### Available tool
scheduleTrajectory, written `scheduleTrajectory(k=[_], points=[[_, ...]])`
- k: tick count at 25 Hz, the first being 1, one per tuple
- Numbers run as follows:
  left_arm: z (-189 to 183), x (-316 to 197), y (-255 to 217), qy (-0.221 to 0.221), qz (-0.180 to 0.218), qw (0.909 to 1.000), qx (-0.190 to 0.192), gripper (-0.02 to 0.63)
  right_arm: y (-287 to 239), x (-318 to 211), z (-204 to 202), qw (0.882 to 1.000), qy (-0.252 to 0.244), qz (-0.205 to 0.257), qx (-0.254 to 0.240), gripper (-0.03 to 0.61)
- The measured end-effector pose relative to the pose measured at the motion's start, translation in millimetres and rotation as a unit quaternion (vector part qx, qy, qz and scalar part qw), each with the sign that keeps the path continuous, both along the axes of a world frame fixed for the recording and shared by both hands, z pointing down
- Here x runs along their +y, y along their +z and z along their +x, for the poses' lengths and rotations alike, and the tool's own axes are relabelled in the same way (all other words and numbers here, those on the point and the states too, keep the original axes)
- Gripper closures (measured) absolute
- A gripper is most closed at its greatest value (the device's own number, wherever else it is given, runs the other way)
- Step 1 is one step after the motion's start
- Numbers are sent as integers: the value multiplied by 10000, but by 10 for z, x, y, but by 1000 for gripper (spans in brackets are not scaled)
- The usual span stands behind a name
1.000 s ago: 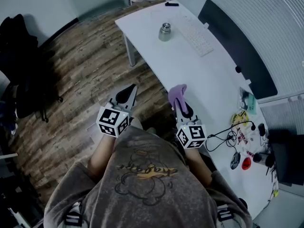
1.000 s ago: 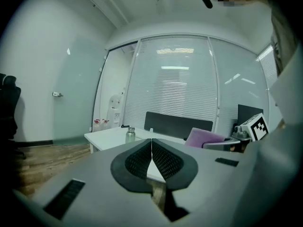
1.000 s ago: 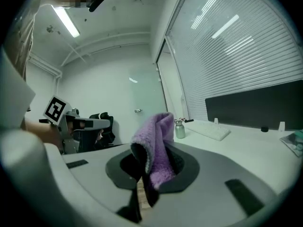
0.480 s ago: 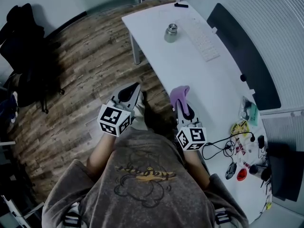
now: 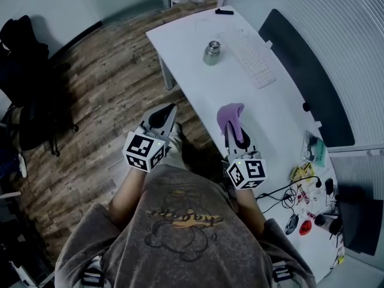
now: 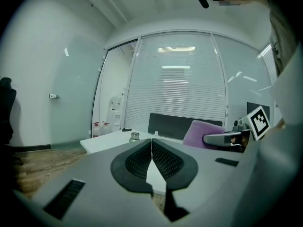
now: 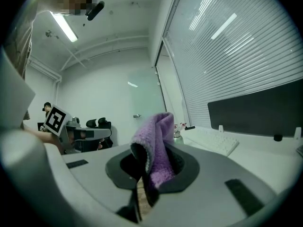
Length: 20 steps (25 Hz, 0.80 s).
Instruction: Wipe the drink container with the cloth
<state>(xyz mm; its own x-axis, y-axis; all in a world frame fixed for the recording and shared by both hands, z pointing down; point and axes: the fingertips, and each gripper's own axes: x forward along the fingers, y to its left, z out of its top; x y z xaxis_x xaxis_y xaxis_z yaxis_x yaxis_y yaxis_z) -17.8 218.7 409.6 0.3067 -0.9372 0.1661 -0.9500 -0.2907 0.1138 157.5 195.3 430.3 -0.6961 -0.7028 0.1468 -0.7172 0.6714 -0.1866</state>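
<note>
Purple cloth (image 5: 230, 116), clamped in the right gripper (image 5: 233, 126), now reaches over the table (image 5: 270, 122), nearing the drink container (image 5: 211, 52); left gripper (image 5: 163, 117) closed, empty.

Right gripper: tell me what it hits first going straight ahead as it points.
Probably the small metal drink container on the white table; the right gripper, clamping a purple cloth, points roughly at it.

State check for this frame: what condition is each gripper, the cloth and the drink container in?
Left gripper: shut, nothing between its jaws.
Right gripper: shut on the cloth.
Cloth: bunched, held in the air.
Drink container: upright on the table, capped, untouched.
</note>
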Motion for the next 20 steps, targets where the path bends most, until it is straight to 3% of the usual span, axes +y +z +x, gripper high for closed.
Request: scheduleTrajectory(k=[20], points=[[-479, -1943, -31, 829, -258, 9961, 148, 594, 11, -1763, -436, 9963, 718, -332, 334, 530]])
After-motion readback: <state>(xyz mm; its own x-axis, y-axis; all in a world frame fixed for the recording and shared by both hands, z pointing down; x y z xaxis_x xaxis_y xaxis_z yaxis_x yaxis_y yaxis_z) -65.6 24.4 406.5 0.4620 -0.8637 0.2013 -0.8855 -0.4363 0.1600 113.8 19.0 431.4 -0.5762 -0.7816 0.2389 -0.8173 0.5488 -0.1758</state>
